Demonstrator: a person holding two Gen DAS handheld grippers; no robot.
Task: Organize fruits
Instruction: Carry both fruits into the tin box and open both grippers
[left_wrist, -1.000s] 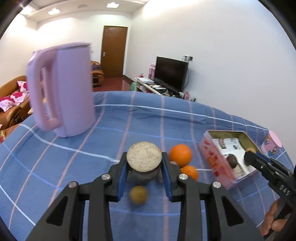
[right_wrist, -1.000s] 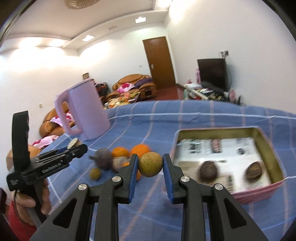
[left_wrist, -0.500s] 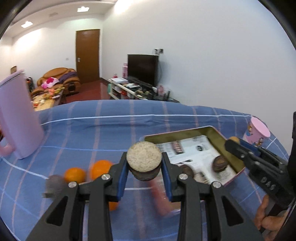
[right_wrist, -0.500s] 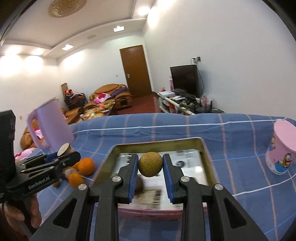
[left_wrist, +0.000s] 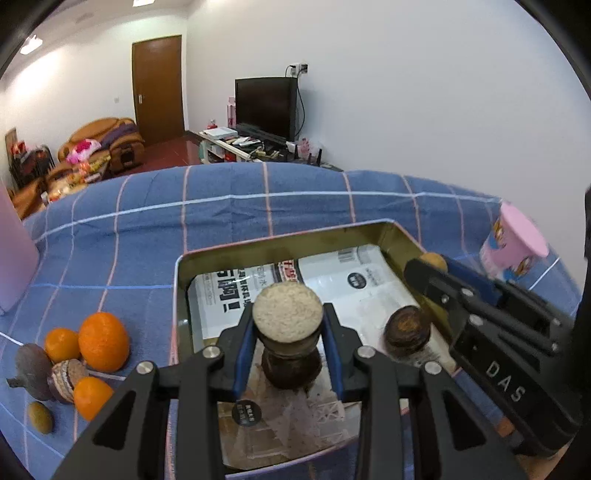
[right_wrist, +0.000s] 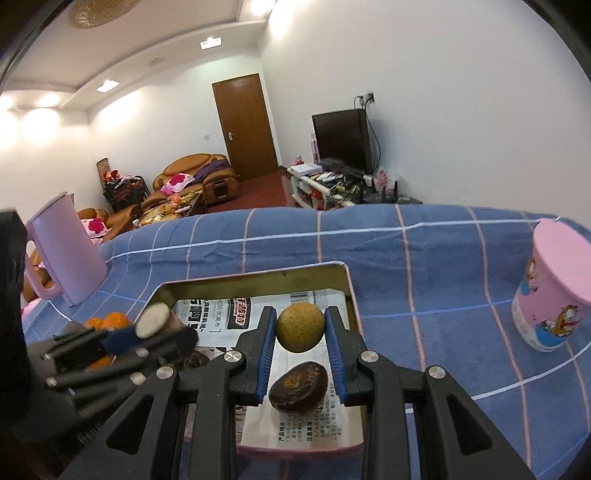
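1. Left wrist view: the left tool (left_wrist: 288, 343) is clamped on a dark cut fruit (left_wrist: 287, 334), pale face up, held over the tin (left_wrist: 177, 291) on the blue-checked worktop (left_wrist: 122, 236). Let go from this height and it may bounce off the shrivelled fruit (left_wrist: 406, 330) inside.

2. Right wrist view: the right tool (right_wrist: 300, 338) pinches a round greenish fruit (right_wrist: 300, 328) directly above a dark one (right_wrist: 298, 386). It could roll; the two tools might collide.

I work in a home living room: a brown sofa (right_wrist: 192, 177) heaped with cushions, a black television (left_wrist: 266, 107) on a low white stand (right_wrist: 325, 184), a wooden door (right_wrist: 245, 125), recessed ceiling lights, and my table under a blue checked cloth (left_wrist: 258, 206).
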